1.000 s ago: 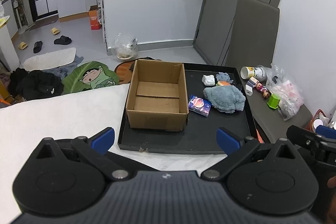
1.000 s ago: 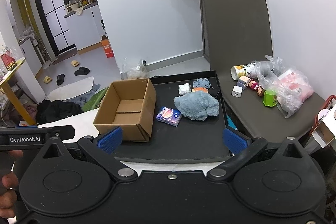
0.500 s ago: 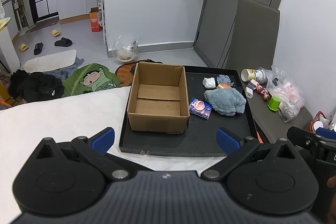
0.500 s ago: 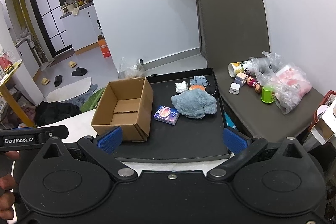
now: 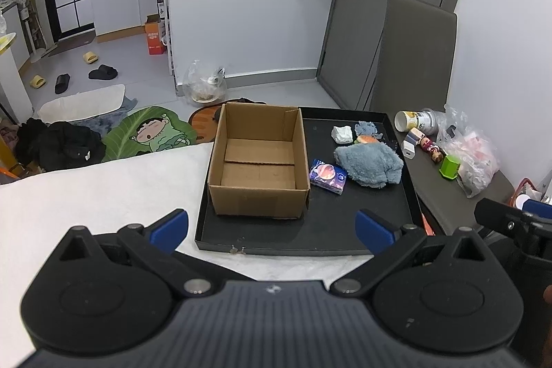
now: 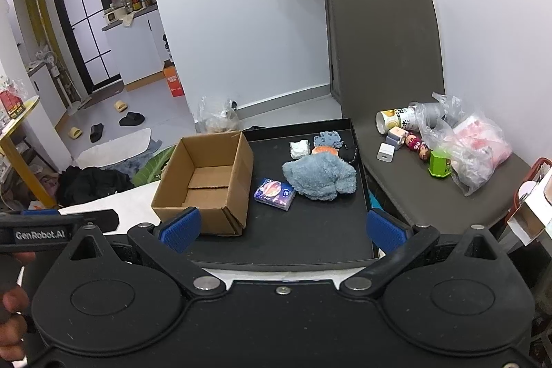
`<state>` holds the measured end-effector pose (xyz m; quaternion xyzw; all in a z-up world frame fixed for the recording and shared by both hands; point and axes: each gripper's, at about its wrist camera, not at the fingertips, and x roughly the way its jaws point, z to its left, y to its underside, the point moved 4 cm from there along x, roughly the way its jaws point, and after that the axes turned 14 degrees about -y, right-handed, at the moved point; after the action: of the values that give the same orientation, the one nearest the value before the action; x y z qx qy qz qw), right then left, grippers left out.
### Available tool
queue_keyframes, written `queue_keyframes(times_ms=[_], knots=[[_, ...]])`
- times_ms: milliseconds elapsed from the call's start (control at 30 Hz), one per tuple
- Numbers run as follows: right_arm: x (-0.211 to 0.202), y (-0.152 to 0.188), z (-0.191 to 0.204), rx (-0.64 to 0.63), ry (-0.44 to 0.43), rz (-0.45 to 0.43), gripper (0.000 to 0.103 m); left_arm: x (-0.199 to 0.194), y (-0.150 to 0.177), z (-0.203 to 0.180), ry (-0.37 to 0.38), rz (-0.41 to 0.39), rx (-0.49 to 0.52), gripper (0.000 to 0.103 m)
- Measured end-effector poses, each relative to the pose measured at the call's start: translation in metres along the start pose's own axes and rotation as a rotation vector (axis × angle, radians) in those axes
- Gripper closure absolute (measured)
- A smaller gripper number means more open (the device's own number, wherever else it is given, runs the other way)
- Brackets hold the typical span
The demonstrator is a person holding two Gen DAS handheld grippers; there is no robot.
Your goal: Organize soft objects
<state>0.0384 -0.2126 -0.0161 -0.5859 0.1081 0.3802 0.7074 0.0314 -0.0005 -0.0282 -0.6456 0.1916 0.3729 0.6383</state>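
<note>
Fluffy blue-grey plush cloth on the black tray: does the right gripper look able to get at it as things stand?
Probably yes. The right gripper is open, and bare black tray lies between it and the fluffy blue-grey plush cloth; the cardboard box stands off to the left.

Only one readable label here

"GenRobot.AI" in white letters on the black body of the left hand-held gripper (image 6: 45, 231), seen from the right wrist view. Print on the lying can (image 6: 396, 119) is too small to read.

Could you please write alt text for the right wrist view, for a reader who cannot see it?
The open right gripper faces a black tray holding an empty cardboard box, a purple tissue pack and a blue plush cloth. Small clutter sits on a grey chair to the right.
</note>
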Motion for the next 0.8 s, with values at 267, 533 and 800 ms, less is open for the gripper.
queue_keyframes(times_ms=[267, 533, 800], knots=[[0.002, 0.001, -0.001, -0.004, 0.000, 0.002, 0.000, -0.002, 0.000, -0.003, 0.006, -0.003, 0.005, 0.001], [0.010, 0.004, -0.009, 0.015, -0.004, 0.011, 0.000, 0.007, -0.005, 0.001, 0.004, 0.001, -0.003, 0.001], [0.024, 0.006, -0.020, 0.039, 0.001, 0.028, 0.000, 0.028, -0.014, 0.001, -0.019, 0.007, -0.013, 0.001]])
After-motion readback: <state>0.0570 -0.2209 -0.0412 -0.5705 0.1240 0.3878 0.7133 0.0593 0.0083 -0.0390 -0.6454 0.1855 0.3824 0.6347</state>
